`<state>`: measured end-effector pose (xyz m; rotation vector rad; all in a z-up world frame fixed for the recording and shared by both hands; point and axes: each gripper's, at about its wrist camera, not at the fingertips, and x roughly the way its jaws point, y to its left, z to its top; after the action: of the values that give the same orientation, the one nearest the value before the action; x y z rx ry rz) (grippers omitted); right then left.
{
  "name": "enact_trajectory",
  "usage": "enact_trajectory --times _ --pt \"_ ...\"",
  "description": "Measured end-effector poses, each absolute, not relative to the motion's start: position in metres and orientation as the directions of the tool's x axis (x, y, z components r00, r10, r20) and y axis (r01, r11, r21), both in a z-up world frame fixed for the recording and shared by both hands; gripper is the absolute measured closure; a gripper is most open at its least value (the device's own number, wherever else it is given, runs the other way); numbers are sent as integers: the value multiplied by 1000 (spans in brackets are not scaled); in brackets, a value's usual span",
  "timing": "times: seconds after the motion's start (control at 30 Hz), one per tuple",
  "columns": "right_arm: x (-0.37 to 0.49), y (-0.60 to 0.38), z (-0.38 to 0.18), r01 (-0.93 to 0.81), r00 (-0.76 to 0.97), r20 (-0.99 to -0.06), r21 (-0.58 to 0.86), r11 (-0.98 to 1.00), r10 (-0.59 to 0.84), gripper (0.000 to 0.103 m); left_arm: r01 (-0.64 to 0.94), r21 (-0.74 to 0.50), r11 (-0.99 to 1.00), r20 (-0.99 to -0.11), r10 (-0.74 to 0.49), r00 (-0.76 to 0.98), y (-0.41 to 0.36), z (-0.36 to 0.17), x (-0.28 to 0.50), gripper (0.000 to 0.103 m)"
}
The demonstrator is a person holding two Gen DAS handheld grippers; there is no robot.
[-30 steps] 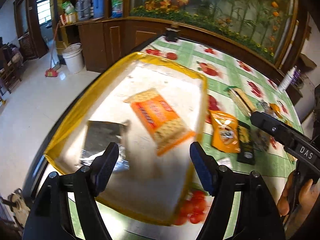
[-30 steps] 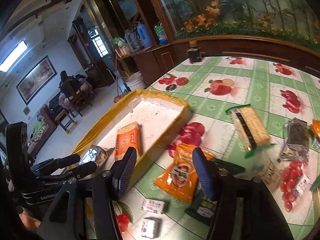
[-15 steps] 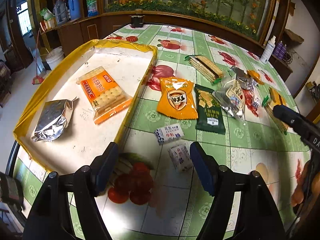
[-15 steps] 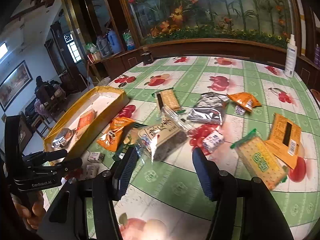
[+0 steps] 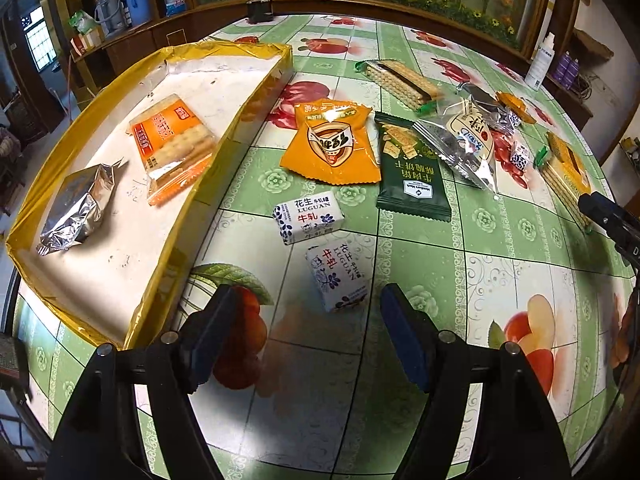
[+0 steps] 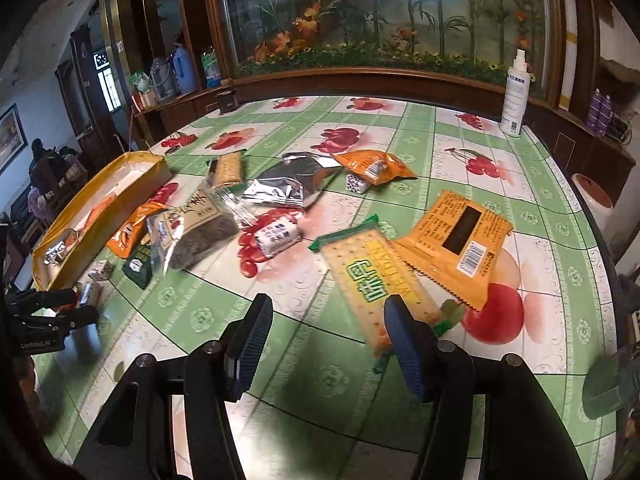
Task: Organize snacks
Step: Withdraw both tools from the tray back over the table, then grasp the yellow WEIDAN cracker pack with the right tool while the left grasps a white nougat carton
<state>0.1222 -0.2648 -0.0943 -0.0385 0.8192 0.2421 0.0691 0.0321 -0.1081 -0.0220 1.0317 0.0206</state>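
Observation:
A yellow-rimmed tray [image 5: 224, 148] at the left holds an orange cracker pack [image 5: 172, 140] and a silver foil pack [image 5: 76, 208]. My left gripper [image 5: 308, 320] is open and empty, just short of a small white candy pack [image 5: 338, 274]; a second white pack [image 5: 308, 216] lies beyond it. An orange pouch [image 5: 332, 140] and a dark green pack [image 5: 412, 172] lie farther on. My right gripper [image 6: 326, 326] is open and empty, its right finger beside a green-edged cracker pack [image 6: 372, 276]. The tray shows far left in the right wrist view [image 6: 100, 216].
Several more snacks lie on the fruit-print tablecloth: an orange barcode pouch [image 6: 460, 236], a silver bag [image 6: 284, 188], a clear bag of dark snacks [image 6: 192, 232], a wafer pack [image 5: 400, 80]. A spray bottle [image 6: 516, 96] stands at the far edge. The table edge curves at right.
My left gripper swung from over the tray to the table beside it and closed in on the white candy packs. My right gripper swung right, from near the tray to the green-edged cracker pack.

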Motion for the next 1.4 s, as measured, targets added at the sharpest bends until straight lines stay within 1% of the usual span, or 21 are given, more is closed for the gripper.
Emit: enact_trajectory --times 0.1,0.13,0.23,0.27,0.37,0.4,0.43,0.47,0.5,0.53,0.6,0.73,0.8,0.97,1.07,1.3,1.4 --pt "131 -272 -97 -238 659 -729 29 971 183 39 -34 2 999 -858 20 513 33 -109 71 21" --pt "135 -271 -98 -251 654 -733 25 968 188 37 -35 4 999 -857 22 516 33 -109 71 20" --pt "145 -268 -103 -272 640 -748 -10 962 174 35 -32 11 999 -846 26 533 32 -110 72 19" --pt "148 -267 -105 -276 642 -749 -28 961 163 33 -29 10 1000 -843 24 537 32 -110 73 19" --pt "154 -265 -108 -286 619 -768 -27 958 163 35 -6 8 1000 -840 10 542 31 -109 74 25" --pt "154 -264 -111 -296 597 -781 -4 955 181 38 2 10 1000 -837 7 547 31 -108 73 35" --pt "155 -264 -114 -307 579 -790 20 951 204 47 13 12 1000 -834 3 552 30 -107 72 48" --pt "154 -262 -117 -312 565 -797 31 950 211 53 26 14 1000 -831 -3 557 28 -105 72 58" --pt "152 -261 -118 -311 570 -797 19 950 202 55 39 16 999 -829 -8 560 26 -104 71 81" --pt "151 -261 -116 -308 571 -796 19 951 201 55 47 25 999 -828 -5 560 24 -103 70 86" --pt "149 -264 -116 -298 563 -793 70 952 234 55 61 27 998 -827 -12 562 23 -103 68 86" --pt "143 -269 -111 -268 575 -779 107 957 249 55 66 -30 997 -829 -62 555 32 -102 63 87" --pt "137 -273 -104 -260 591 -757 147 954 278 55 63 -40 997 -828 -68 557 36 -101 60 87" --pt "119 -271 -83 -257 628 -703 218 941 334 55 46 3 999 -811 -24 584 36 -90 53 87" --pt "111 -259 -75 -279 628 -686 242 929 367 55 31 36 999 -792 10 610 36 -79 49 87" --pt "104 -219 -63 -350 611 -669 251 902 424 55 -12 51 999 -761 46 647 51 -61 45 87" --pt "103 -203 -57 -380 601 -664 254 890 446 55 -33 33 999 -759 46 649 63 -59 46 87"
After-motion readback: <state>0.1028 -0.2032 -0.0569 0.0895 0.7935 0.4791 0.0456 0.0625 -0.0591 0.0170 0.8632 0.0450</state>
